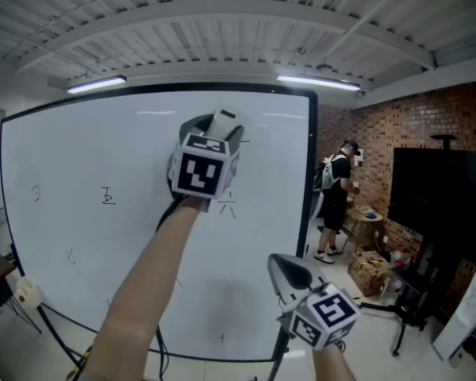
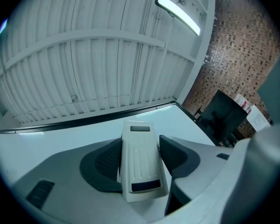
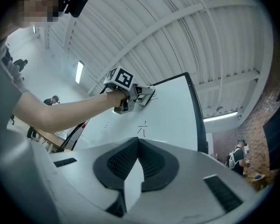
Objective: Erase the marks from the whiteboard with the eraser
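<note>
A large whiteboard (image 1: 103, 141) fills the head view, with small dark marks at its left (image 1: 109, 197), middle (image 1: 228, 207) and bottom (image 1: 220, 337). My left gripper (image 1: 214, 137) is raised to the board's upper middle and shut on a white eraser (image 1: 223, 121); the eraser (image 2: 140, 160) sits lengthwise between the jaws of this gripper (image 2: 140, 153), its far end toward the board. My right gripper (image 1: 284, 267) hangs lower right, jaws shut with nothing between them. From the right gripper (image 3: 137, 146) view, the eraser (image 3: 147, 95) lies against the board above a mark (image 3: 142, 129).
A person (image 1: 333, 193) stands beyond the board's right edge near a brick wall (image 1: 412, 125). A black screen (image 1: 436, 189) stands at the right, with boxes (image 1: 369, 268) and a tripod base on the floor. The board's stand legs (image 1: 55, 332) reach down at lower left.
</note>
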Demonstrator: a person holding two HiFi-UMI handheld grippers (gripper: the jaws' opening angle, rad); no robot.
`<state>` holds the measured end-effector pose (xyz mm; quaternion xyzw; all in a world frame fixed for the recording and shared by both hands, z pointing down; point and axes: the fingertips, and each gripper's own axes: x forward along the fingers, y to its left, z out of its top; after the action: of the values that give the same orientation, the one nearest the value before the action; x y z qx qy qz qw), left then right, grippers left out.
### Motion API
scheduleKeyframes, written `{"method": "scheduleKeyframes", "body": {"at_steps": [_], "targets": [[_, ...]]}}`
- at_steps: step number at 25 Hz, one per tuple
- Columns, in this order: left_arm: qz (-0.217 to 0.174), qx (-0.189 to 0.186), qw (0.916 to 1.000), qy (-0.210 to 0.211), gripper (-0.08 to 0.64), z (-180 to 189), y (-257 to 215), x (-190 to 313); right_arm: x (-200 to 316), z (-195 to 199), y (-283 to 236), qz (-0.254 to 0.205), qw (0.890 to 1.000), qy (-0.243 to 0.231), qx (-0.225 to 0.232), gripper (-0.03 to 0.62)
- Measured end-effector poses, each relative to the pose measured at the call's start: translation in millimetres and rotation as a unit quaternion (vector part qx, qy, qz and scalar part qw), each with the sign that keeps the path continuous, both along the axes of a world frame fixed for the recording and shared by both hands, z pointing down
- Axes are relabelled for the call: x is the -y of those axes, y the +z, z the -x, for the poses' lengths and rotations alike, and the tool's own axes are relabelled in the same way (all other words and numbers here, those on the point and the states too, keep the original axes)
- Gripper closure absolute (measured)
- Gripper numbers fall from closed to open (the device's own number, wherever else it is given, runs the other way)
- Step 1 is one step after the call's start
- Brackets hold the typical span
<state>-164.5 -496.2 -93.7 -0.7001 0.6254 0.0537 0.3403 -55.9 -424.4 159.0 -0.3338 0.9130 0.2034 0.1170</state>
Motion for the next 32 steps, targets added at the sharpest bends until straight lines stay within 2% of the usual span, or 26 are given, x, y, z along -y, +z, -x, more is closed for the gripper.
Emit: {"method": "scheduleKeyframes", "body": {"at_steps": [2, 7, 10, 17, 26, 32], "targets": [[0.002, 0.002, 1.0, 0.002, 0.313, -13, 4, 1, -1, -6, 2, 0.002, 1.0, 0.003, 0.004, 0.6], [0.008, 0.037, 0.9992, 0.015, 0.313, -68, 22, 11, -3, -27, 8, 0.011, 1.0, 0.015, 0.016, 0.598], [-0.002, 0.047, 0.9989, 0.006, 0.313, -78, 25, 12, 0, -37, 19, 0.025, 0.999, 0.02, 0.026, 0.598], [0.008, 0.035, 0.9993, 0.014, 0.313, -60, 23, 10, -4, -20, 20, 0.025, 1.0, 0.001, 0.017, 0.598], [-0.011, -0.03, 0.9992, -0.022, 0.313, 42, 11, -4, -5, 5, 23, 0.028, 0.999, -0.018, 0.002, 0.598], [-0.013, -0.036, 0.9982, -0.046, 0.316, 38, 11, -2, -3, 0, 27, 0.033, 0.999, -0.008, 0.008, 0.598]]}}
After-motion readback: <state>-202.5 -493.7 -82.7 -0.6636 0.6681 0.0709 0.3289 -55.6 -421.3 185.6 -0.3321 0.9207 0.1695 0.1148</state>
